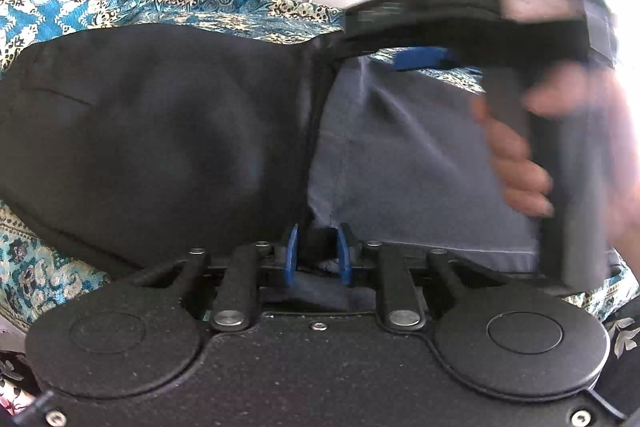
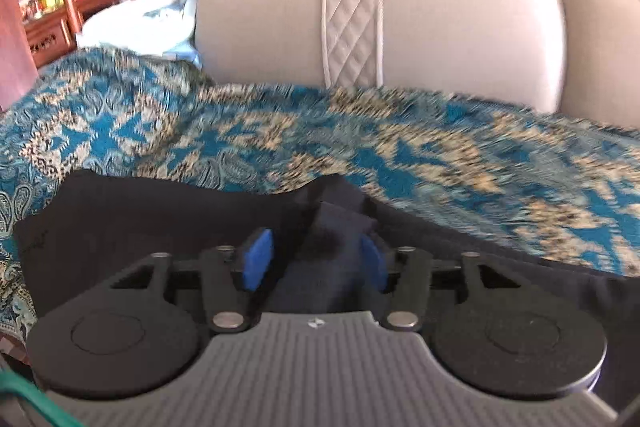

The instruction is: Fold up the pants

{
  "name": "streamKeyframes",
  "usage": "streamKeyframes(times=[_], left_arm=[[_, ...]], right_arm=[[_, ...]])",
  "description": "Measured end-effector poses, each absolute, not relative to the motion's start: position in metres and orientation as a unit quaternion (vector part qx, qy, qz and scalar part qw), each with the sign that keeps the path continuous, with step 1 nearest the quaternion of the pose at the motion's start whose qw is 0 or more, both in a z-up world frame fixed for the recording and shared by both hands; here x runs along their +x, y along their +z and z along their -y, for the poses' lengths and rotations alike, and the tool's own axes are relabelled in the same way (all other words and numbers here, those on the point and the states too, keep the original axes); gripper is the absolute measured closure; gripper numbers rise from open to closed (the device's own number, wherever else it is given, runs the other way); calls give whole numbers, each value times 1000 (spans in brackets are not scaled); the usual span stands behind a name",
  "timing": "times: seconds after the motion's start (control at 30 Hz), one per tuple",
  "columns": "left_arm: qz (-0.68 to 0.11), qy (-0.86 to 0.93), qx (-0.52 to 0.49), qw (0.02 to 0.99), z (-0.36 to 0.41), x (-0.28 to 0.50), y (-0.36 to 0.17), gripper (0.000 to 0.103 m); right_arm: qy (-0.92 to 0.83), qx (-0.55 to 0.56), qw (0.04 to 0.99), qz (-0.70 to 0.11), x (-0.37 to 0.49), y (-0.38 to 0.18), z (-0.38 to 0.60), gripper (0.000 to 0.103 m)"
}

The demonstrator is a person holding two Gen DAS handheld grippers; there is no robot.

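- Your left gripper (image 1: 316, 253) is nearly closed, its blue pads pinching a dark fold of the pants (image 1: 160, 131) at the near edge.
- Your right gripper (image 2: 316, 259) stands a little wider, jaws around a bunched ridge of the same cloth (blurred, so the grip's firmness is unclear).
- The pants lie spread across a teal patterned bedspread (image 2: 280, 139).
- Behind it rises a padded beige headboard (image 2: 440, 27).

You see a beige padded leather sofa back (image 2: 400, 27) across the top, a teal-and-cream patterned cloth (image 2: 200, 131) below, and a reddish wooden cabinet (image 2: 52, 31) upper left.
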State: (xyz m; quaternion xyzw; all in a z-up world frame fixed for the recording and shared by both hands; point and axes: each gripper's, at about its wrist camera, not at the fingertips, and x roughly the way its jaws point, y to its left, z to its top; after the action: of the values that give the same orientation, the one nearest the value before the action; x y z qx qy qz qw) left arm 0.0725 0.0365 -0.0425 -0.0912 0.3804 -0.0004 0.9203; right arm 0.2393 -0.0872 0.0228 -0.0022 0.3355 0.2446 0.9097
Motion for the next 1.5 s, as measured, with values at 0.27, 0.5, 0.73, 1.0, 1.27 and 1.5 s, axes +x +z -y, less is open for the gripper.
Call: streamKeyframes(times=[0.27, 0.5, 0.73, 1.0, 1.27, 1.5], left_arm=[[-376, 3, -73, 924, -31, 73, -44, 81], [-377, 9, -73, 923, -28, 72, -44, 81], [-378, 20, -67, 923, -25, 74, -44, 81], [-377, 25, -65, 923, -23, 74, -44, 80], [-374, 24, -63, 925, -22, 71, -45, 80], [-373, 25, -63, 925, -22, 71, -46, 80]], right_arm=[[89, 14, 958, -273, 134, 1, 169, 31], [-47, 31, 963, -263, 71, -23, 227, 42], [-59, 27, 956, -287, 86, -30, 251, 44], [-32, -16, 943, -331, 145, -18, 254, 52], [-16, 24, 933, -359, 228, -8, 278, 49], [4, -16, 930, -368, 274, -5, 274, 45]])
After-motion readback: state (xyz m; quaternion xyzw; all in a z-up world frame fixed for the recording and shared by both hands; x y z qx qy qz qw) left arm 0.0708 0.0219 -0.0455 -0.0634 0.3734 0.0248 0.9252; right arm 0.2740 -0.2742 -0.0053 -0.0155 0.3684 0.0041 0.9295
